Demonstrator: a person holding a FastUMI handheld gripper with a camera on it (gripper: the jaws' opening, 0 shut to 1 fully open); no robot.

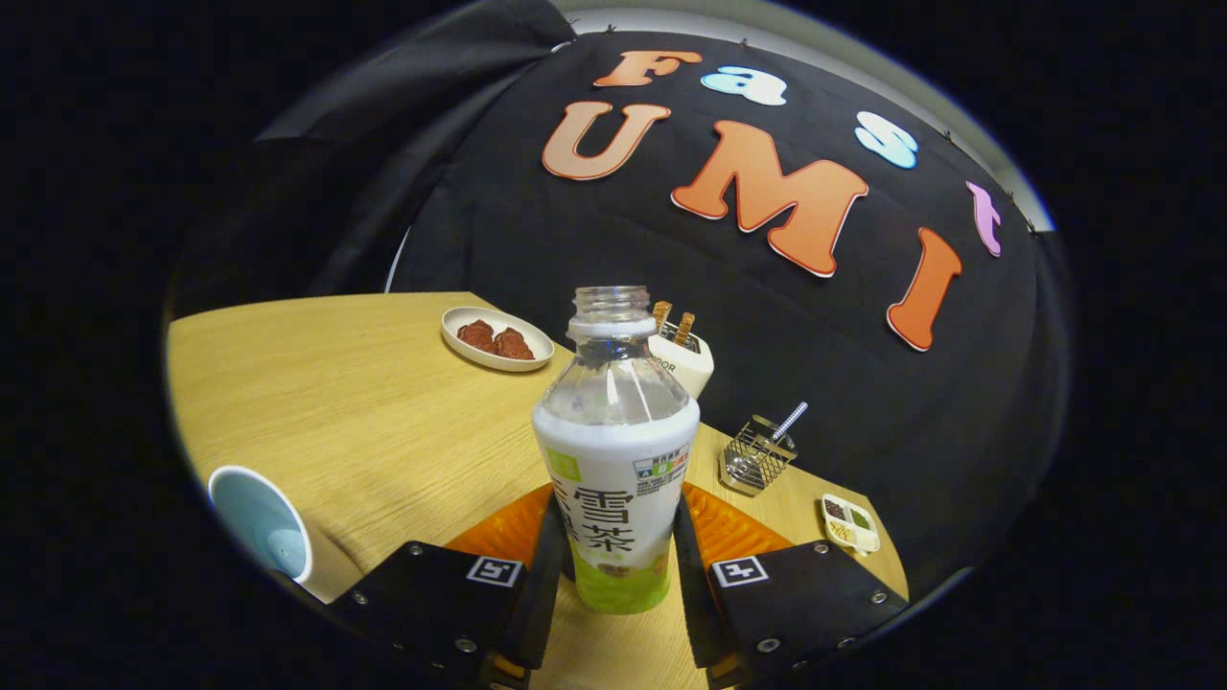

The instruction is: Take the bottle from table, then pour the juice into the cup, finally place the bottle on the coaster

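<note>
An uncapped plastic bottle (613,450), clear above and wrapped in a white and green label, stands upright between my fingers. My gripper (618,517) is shut on the bottle, one finger pressing each side of its lower label. An orange coaster (733,532) lies on the wooden table (383,412) right behind the fingers, showing on both sides of the bottle. Whether the bottle's base rests on the coaster or hangs above it I cannot tell. A white cup (264,522) with a pale blue inside sits to the left of the fingers.
Beyond the bottle are a white plate (497,337) with reddish-brown food and a white holder (682,359) with brown sticks. To the right stand a small wire basket (757,455) and a little divided dish (848,522) near the table's edge.
</note>
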